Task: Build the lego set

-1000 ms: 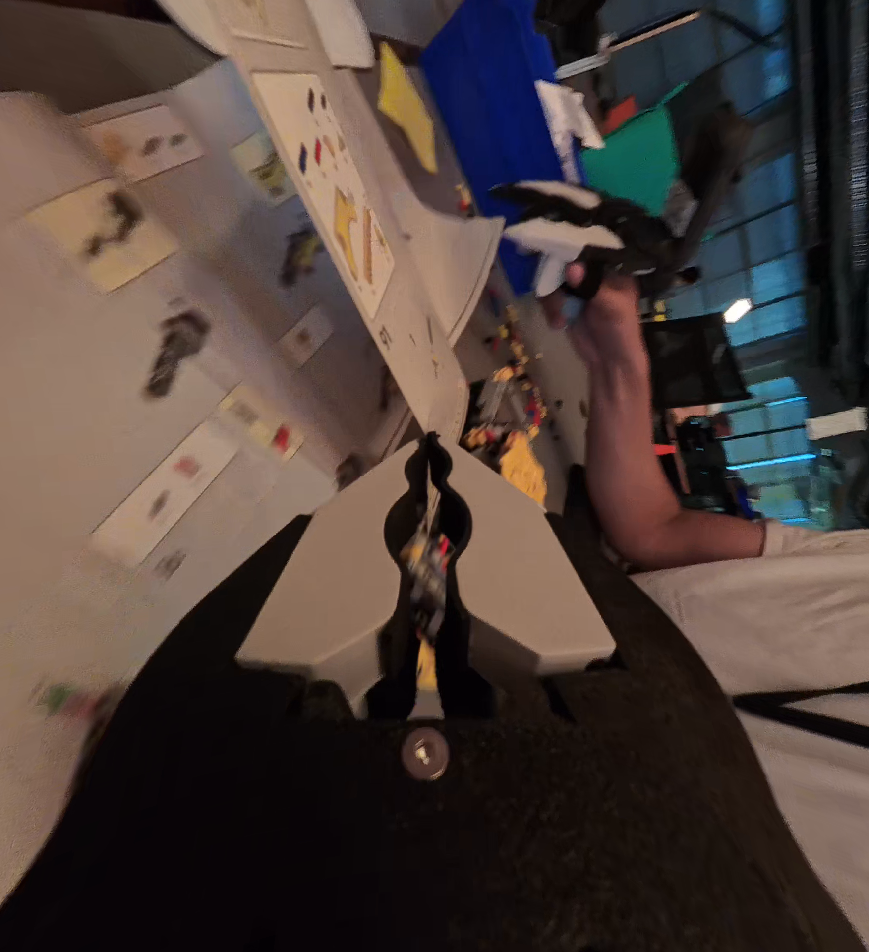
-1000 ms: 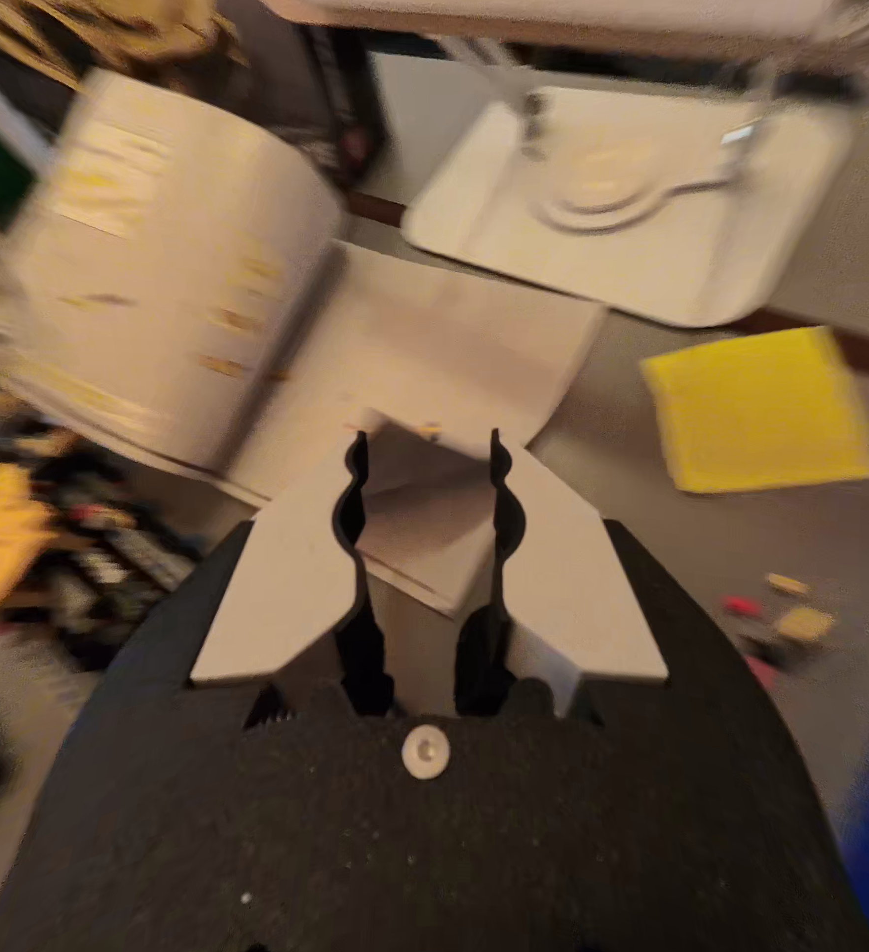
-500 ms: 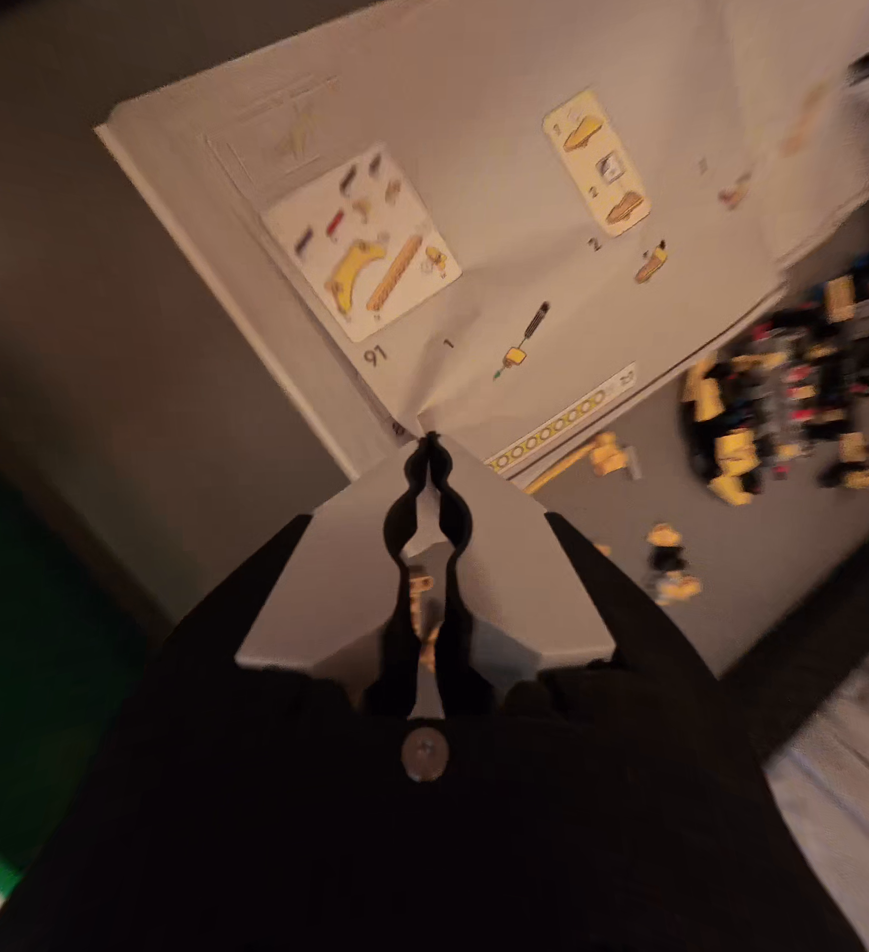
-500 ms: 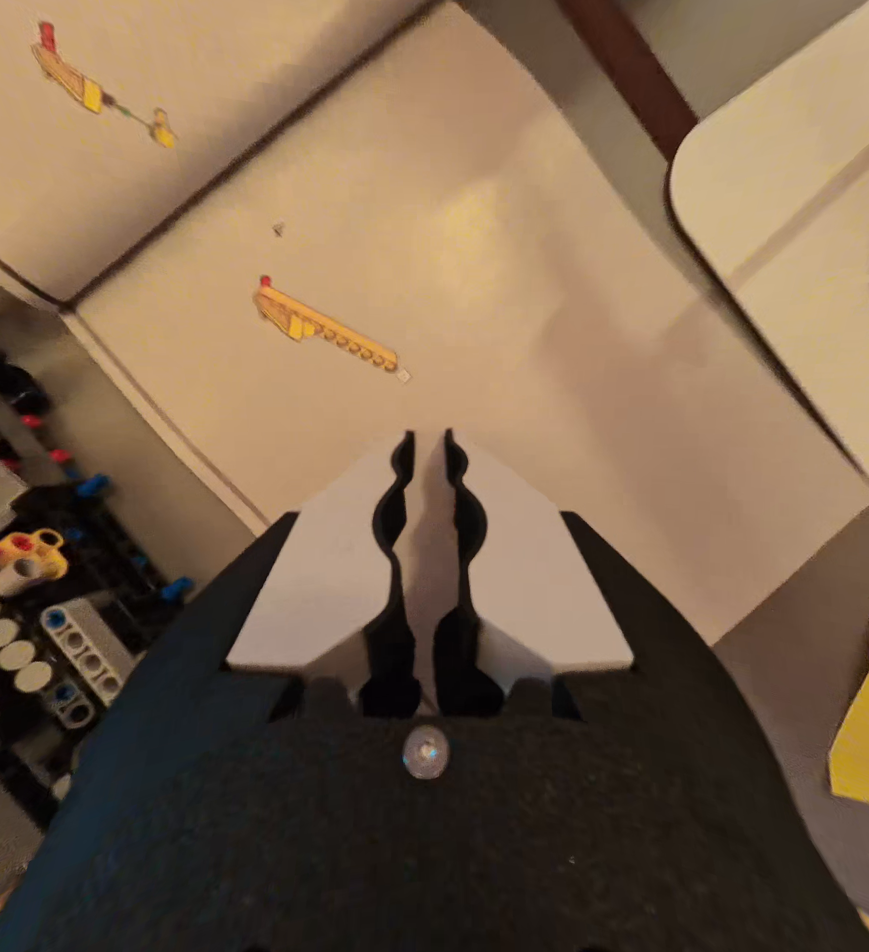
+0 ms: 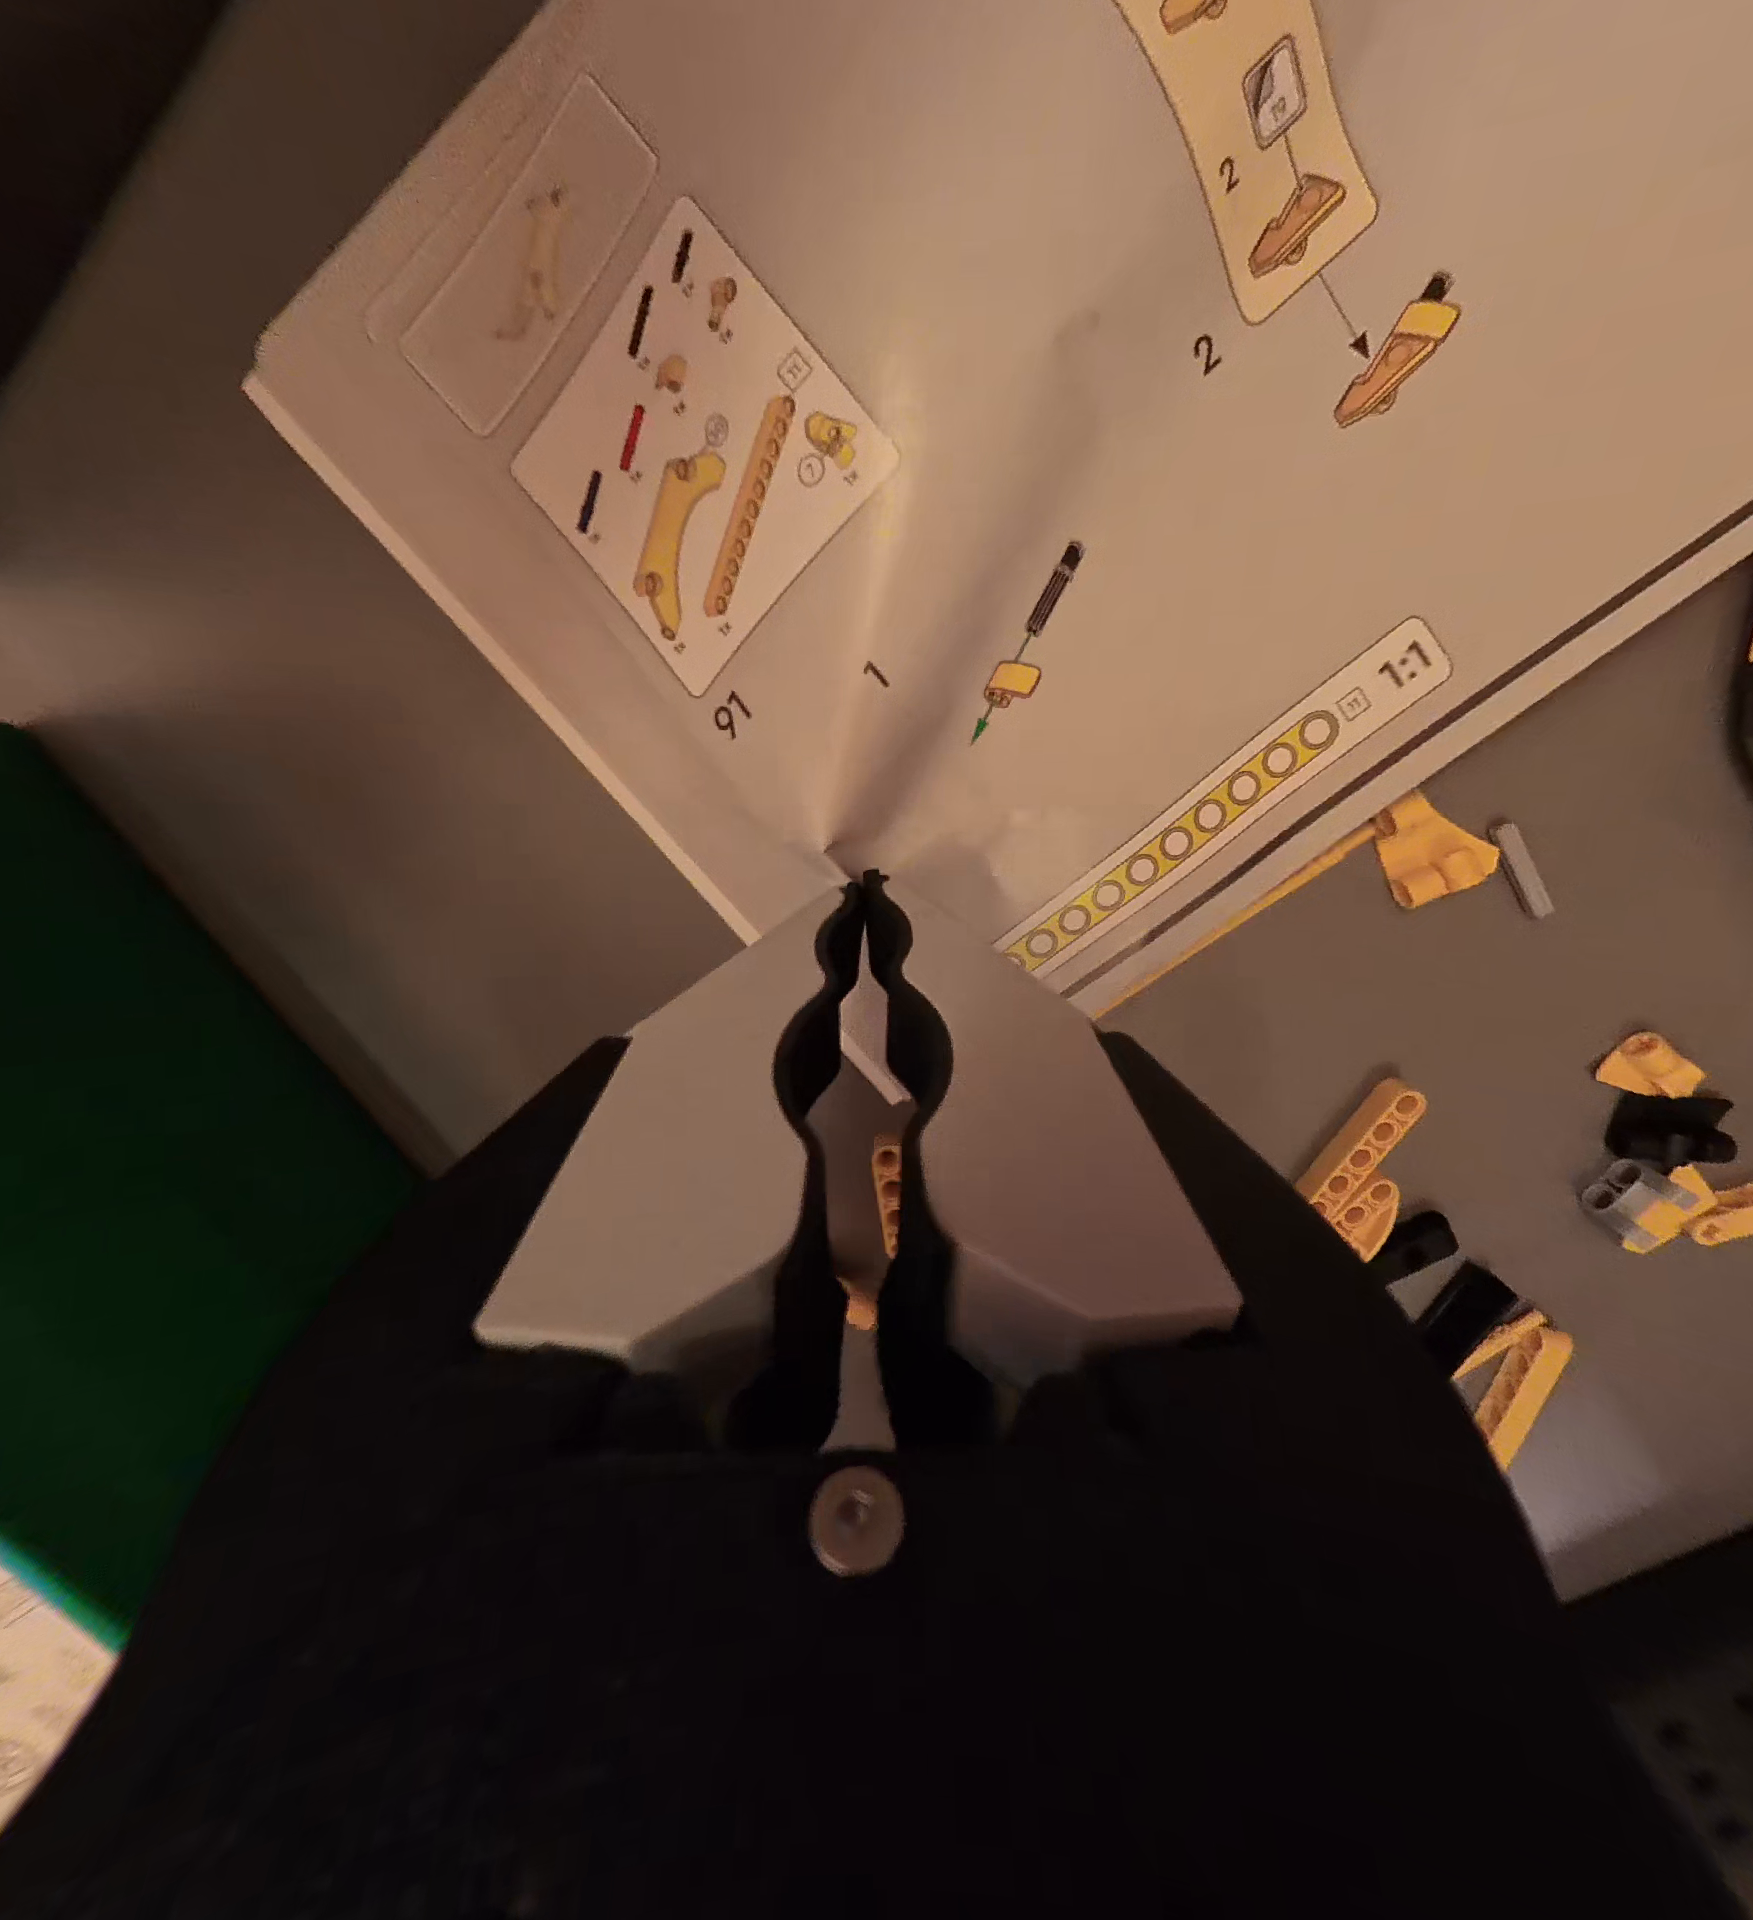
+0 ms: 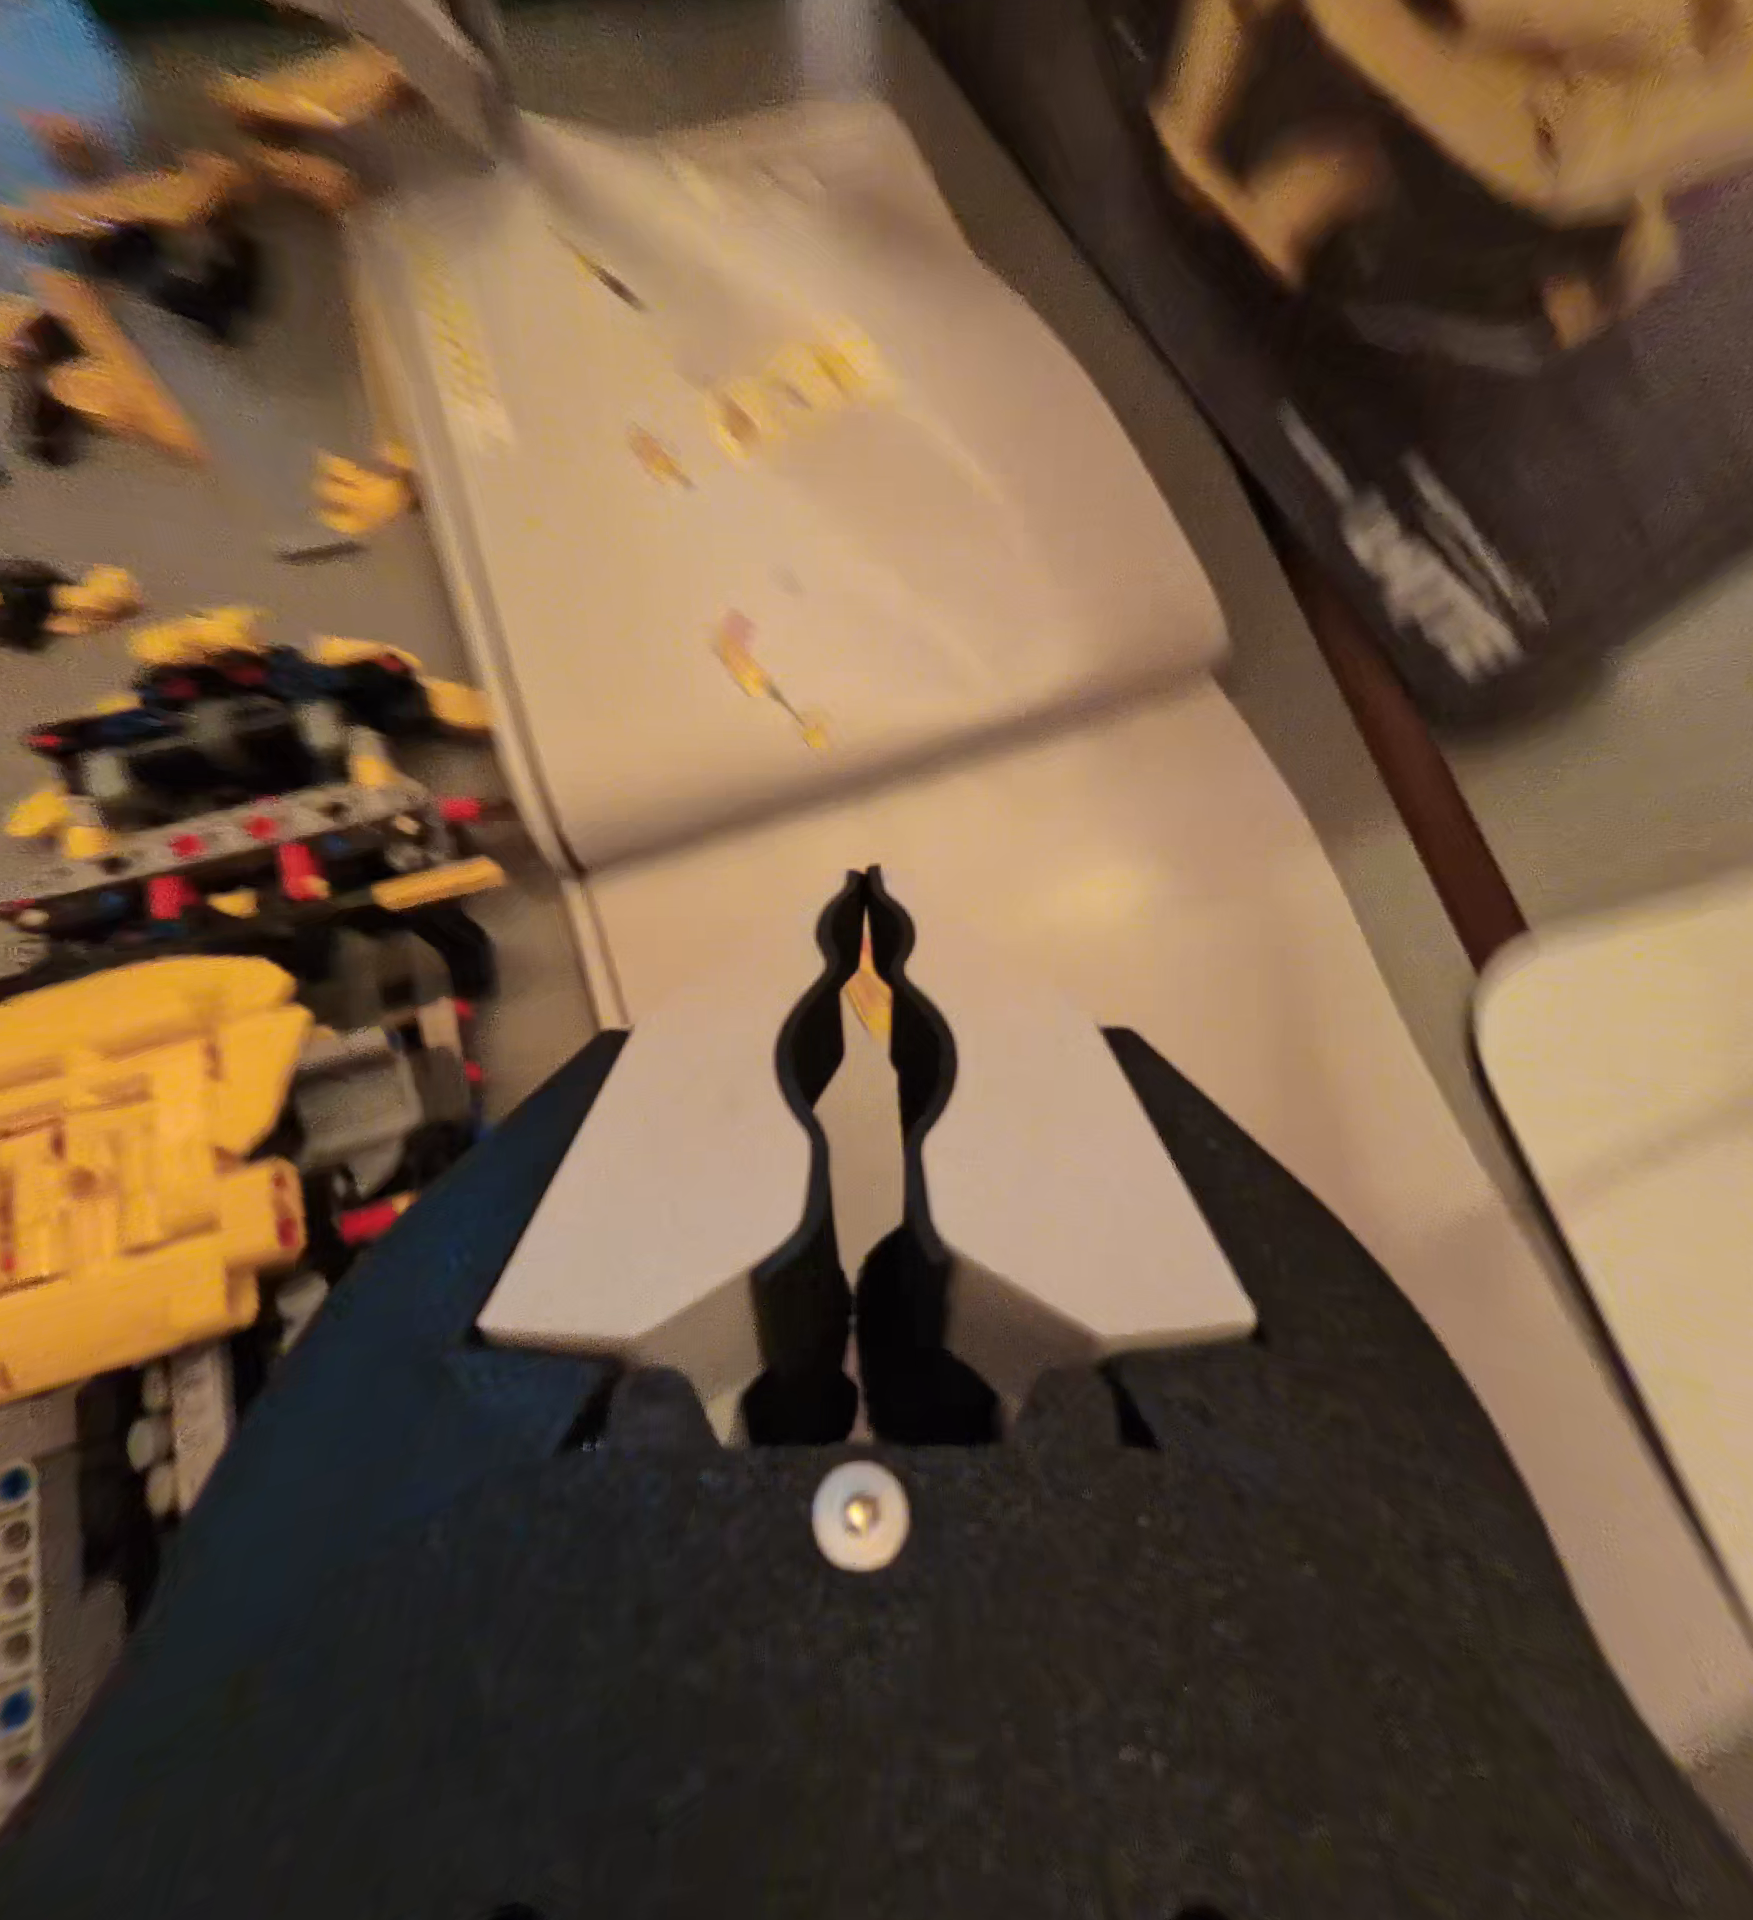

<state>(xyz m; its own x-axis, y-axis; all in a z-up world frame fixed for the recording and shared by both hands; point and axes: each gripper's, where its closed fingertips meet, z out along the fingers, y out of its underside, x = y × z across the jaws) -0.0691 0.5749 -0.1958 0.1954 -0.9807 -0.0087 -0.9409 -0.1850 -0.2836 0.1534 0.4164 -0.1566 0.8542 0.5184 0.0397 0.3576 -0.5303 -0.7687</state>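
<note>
Now | left claw [image 5: 867, 883] pinches instruction booklet [image 5: 1111, 436] page corner | right claw [image 6: 869, 878] tips together over booklet | yellow pieces [image 5: 1360, 1164] right on surface [image 5: 1578, 987]

Grey tabletop [image 5: 1630, 1475], warm dim light. Green surface [image 5: 72, 1091] left of tongs. Dark strip [image 6: 1391, 665] along table edge, right view.

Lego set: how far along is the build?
Partly done. A black-and-yellow model stands part-assembled beside the instruction booklet. In hand: the left gripper is shut on the booklet's page edge, seemingly handling pages rather than building; the right gripper is shut, apparently empty. Left to do: loose yellow pieces lie unattached on the table.
</note>
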